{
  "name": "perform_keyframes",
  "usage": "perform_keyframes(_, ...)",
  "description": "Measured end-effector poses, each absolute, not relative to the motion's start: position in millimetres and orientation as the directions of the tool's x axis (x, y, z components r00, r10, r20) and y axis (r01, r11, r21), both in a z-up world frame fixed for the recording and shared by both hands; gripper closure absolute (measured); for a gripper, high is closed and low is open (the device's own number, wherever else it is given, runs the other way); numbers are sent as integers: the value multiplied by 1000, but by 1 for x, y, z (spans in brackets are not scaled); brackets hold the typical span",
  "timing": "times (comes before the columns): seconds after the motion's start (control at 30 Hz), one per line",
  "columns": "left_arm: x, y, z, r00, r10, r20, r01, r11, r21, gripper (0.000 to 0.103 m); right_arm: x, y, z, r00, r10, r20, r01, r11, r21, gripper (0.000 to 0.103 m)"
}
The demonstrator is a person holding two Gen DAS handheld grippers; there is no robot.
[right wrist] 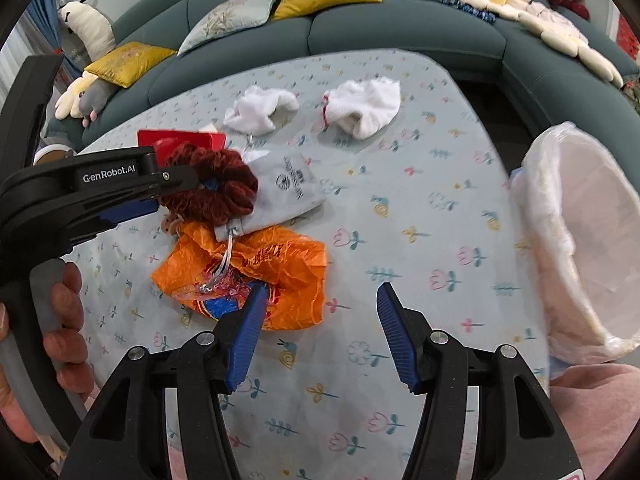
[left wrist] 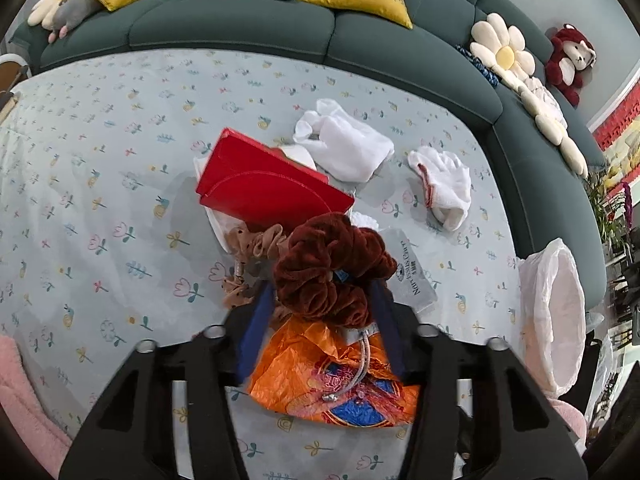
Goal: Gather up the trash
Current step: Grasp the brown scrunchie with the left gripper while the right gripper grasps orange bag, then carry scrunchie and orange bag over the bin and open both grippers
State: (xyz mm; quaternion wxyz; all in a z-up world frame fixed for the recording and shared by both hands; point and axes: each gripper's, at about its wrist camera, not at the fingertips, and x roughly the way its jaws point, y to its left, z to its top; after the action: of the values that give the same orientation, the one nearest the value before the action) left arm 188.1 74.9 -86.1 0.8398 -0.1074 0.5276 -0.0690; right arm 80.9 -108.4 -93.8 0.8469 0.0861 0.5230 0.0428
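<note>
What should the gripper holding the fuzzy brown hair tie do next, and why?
Probably carry it over to the white bag at the table's edge and drop it in. The left gripper looks closed around the dark red scrunchie, which sits lifted above the orange wrapper. The bag's mouth stands open, and the right gripper is open and empty, free for the wrapper.

We read "GenRobot.AI" in white letters on the black side of the left gripper (right wrist: pixel 208 185), seen from the right wrist view. A grey drawstring pouch (left wrist: pixel 416 276) on the counter carries dark print with a round emblem; in the left wrist view it looks like "Narcissus Qu…", the rest too small to tell. The orange plastic bag (right wrist: pixel 280 280) bears red characters that we cannot make out.
</note>
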Motion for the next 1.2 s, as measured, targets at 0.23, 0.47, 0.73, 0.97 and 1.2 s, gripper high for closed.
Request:
perform_keyframes(0.23, 188, 78, -97, 417, -258, -871, 10, 960, -279, 85, 87, -97, -116, 401, 189, -896, 2, 978, 207, 55)
perform_keyframes(0.47, 179, 82, -92, 429, -273, -861, 15, 955, -296, 89, 85, -93, -122, 382, 213, -899, -13, 974, 225, 92)
perform_keyframes(0.73, 161, 74, -73, 459, -292, -839, 34, 950, -312, 89, 75, -110, -93, 458, 218, -862, 0, 969, 245, 96)
perform_keyframes(0.97, 142, 55, -48, 489, -322, -811, 83, 942, -324, 90, 60, -131, -60, 541, 186, -821, 15, 973, 230, 96)
perform_keyframes(1.2, 129, 26, -25, 506, -347, -790, 147, 937, -317, 90, 47, -166, -32, 605, 152, -782, 71, 967, 243, 96)
